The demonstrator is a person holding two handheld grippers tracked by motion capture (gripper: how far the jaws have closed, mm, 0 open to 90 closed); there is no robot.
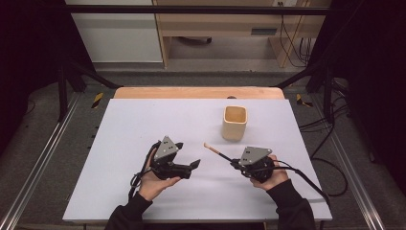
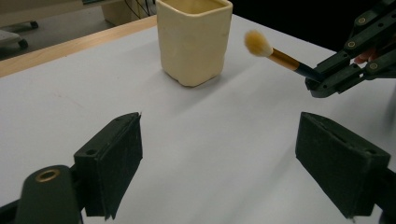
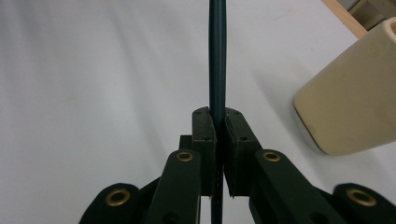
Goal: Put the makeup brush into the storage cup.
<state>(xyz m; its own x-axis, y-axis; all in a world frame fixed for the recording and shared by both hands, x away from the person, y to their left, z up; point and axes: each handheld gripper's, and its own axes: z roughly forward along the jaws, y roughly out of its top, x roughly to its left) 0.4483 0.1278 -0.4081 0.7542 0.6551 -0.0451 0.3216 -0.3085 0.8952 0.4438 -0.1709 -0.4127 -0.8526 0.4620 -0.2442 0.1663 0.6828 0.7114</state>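
Wooden table [image 1: 143, 92] under white board [image 1: 143, 124], grey floor [image 1: 43, 139] around.

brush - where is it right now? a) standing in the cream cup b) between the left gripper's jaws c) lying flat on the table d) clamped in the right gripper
d: the right gripper has its jaws shut on the brush handle, with the bristles in the air beside the cream cup, while the left gripper stands open with nothing between its jaws.
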